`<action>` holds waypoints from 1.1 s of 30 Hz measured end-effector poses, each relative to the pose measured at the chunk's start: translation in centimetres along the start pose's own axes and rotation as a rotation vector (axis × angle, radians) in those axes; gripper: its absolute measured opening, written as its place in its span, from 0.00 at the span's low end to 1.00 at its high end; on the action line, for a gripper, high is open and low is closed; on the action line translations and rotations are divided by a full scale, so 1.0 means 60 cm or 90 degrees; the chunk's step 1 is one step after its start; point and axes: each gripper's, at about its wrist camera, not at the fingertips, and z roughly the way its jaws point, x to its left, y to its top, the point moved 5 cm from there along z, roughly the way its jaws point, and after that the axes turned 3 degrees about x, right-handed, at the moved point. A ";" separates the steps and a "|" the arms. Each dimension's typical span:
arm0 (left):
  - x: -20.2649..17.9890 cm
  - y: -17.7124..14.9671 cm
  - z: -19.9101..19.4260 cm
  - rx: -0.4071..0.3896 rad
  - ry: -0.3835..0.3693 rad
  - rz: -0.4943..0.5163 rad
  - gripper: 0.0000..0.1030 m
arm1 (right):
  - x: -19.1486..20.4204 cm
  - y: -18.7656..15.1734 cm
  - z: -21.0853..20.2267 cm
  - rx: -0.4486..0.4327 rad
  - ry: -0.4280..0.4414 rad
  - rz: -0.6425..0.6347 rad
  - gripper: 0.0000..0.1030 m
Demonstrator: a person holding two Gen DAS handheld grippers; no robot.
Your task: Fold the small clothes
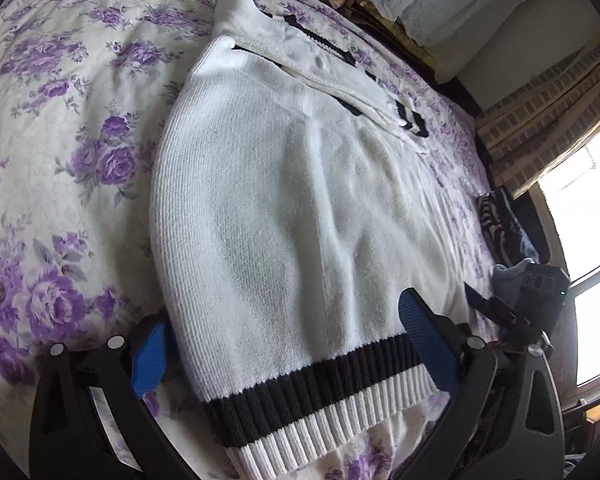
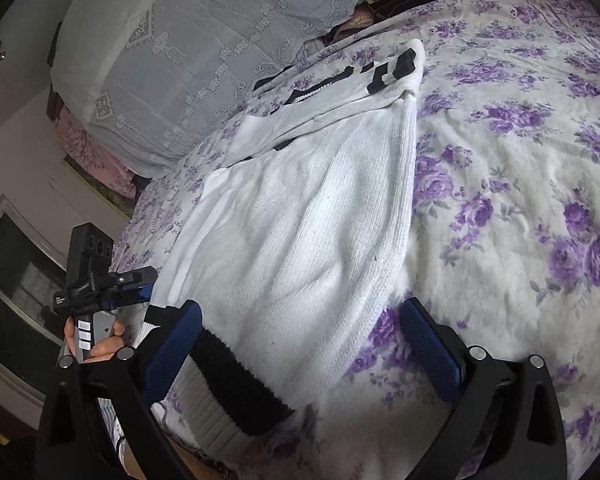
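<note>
Both jaws wide, one sweater (image 1: 300, 208)

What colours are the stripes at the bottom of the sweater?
The sweater's hem band has one black stripe above one white stripe, clearest in the left wrist view.

R gripper (image 2: 300, 344) open over white sweater (image 2: 300, 220) hem, floral bedspread (image 2: 520, 200)

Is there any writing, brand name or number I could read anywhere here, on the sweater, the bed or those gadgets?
No text can be read in either view.
White sweater: bold black shapes near its top, maybe letters, folded and cut off; unreadable.
Left gripper, seen from the right wrist camera: small white print on its black body, too small and blurred.
Right gripper, bedspread and lace pillow cover: flowers and patterns only, no lettering.
</note>
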 end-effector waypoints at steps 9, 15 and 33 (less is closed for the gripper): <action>-0.043 -0.010 0.030 0.026 0.005 0.071 0.95 | 0.035 -0.001 0.025 0.048 0.080 -0.028 0.97; -0.044 -0.016 0.015 0.010 -0.024 0.056 0.80 | 0.053 0.006 0.036 0.055 0.122 -0.026 0.97; -0.050 -0.017 -0.001 -0.025 0.002 0.063 0.12 | 0.005 -0.002 0.032 0.034 0.045 0.042 0.24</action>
